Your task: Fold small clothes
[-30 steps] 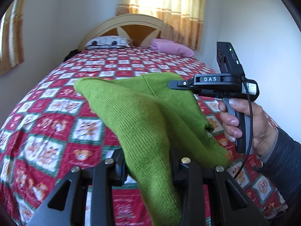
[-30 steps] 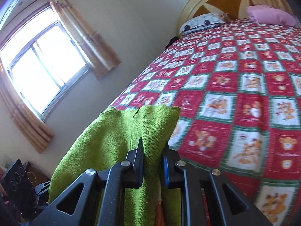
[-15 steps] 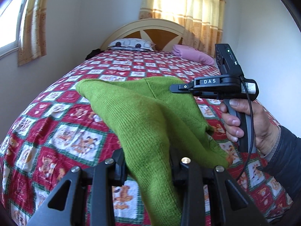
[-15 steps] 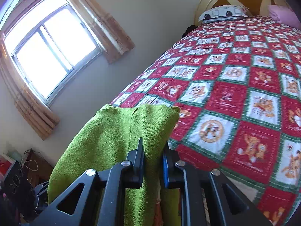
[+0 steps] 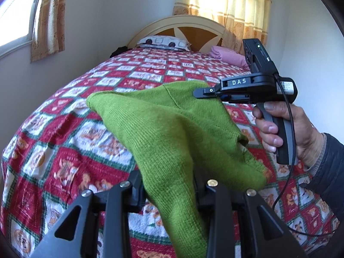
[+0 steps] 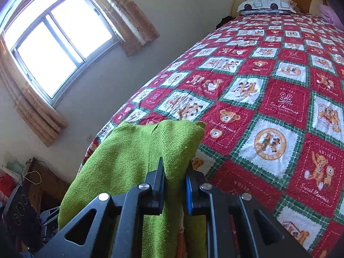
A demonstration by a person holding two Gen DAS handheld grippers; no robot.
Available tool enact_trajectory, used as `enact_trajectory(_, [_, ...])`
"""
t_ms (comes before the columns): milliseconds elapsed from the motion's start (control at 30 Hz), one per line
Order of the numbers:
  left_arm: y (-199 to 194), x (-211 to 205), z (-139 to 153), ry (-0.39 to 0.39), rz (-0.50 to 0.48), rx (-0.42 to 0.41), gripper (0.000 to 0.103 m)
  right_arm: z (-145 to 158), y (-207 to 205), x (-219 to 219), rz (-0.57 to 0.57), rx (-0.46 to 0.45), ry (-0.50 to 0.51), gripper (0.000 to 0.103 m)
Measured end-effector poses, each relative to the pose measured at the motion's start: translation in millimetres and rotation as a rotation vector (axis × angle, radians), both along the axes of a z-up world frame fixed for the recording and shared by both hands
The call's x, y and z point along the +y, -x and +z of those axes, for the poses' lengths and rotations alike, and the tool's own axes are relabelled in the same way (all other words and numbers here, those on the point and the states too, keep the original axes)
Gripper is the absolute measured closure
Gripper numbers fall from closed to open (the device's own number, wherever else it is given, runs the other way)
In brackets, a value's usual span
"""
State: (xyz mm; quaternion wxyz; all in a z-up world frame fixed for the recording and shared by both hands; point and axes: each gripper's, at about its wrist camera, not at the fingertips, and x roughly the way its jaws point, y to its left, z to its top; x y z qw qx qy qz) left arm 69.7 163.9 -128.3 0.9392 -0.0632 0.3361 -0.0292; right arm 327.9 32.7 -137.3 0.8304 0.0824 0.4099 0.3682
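A green knitted garment hangs in the air above the bed, stretched between both grippers. My left gripper is shut on its near end, the cloth bunched between the fingers. My right gripper shows in the left wrist view at the right, hand-held, shut on the garment's far edge. In the right wrist view the right gripper pinches a fold of the green garment, which drapes down to the left.
A bed with a red, white and green teddy-bear quilt lies below. A patterned pillow and a pink folded cloth lie by the headboard. A window and dark clutter are off the bed's left side.
Both grippers have moved with the garment towards the foot end of the bed and a little left; more of the quilt and the left window show. Both grips are unchanged.
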Motion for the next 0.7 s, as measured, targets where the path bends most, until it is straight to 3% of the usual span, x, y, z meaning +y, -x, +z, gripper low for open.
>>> enact_trajectory(700, [6,10,-34,0.032,0.011,0.049,0.068,-22,-18,2,-0.053,0.062,0.024,0.088])
